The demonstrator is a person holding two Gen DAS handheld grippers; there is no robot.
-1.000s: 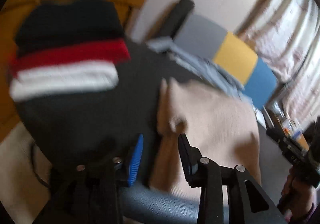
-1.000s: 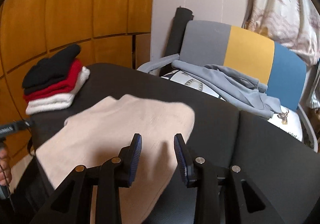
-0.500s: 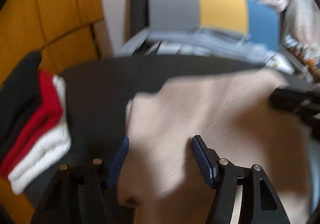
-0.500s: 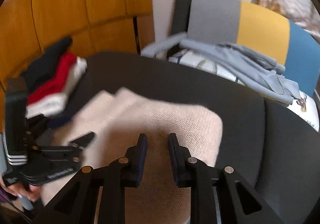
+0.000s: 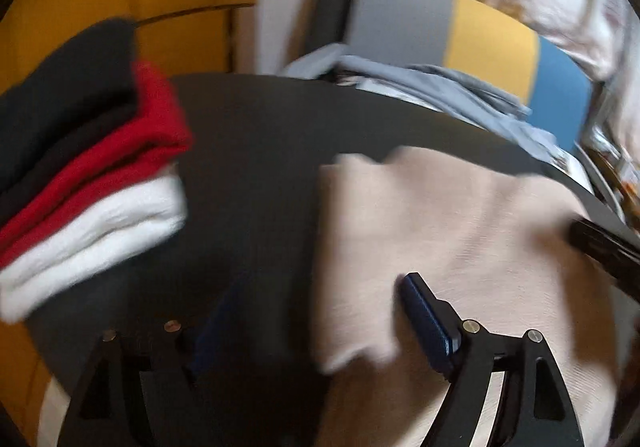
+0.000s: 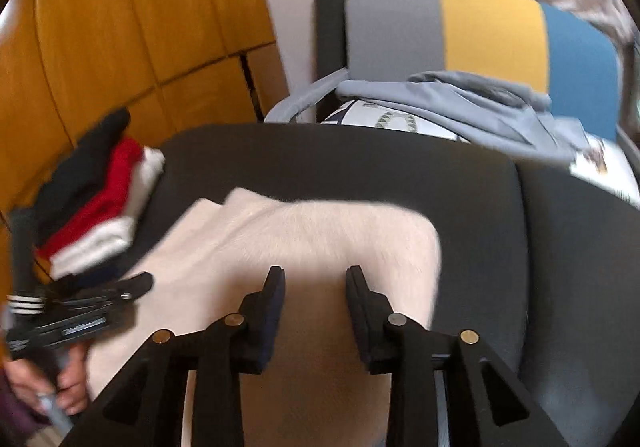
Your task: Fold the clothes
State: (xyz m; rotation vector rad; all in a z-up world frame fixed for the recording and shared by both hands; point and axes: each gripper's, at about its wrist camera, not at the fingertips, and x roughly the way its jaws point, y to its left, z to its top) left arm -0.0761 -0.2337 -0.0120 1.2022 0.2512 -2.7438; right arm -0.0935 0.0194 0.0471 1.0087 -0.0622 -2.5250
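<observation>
A beige knit garment lies folded on the black seat; it also shows in the right wrist view. My left gripper is open over its left edge, one finger on each side of that edge, holding nothing. My right gripper is open just above the near middle of the garment, empty. The left gripper also appears in the right wrist view at the garment's left side.
A stack of folded black, red and white clothes sits at the seat's left, also in the right wrist view. Unfolded grey-blue clothes lie on a grey, yellow and blue chair behind. Wooden panels stand left.
The left gripper swung from the seat's left side to face the garment's left edge and opened wider. The right gripper narrowed half a second ago, then opened again over the garment.
</observation>
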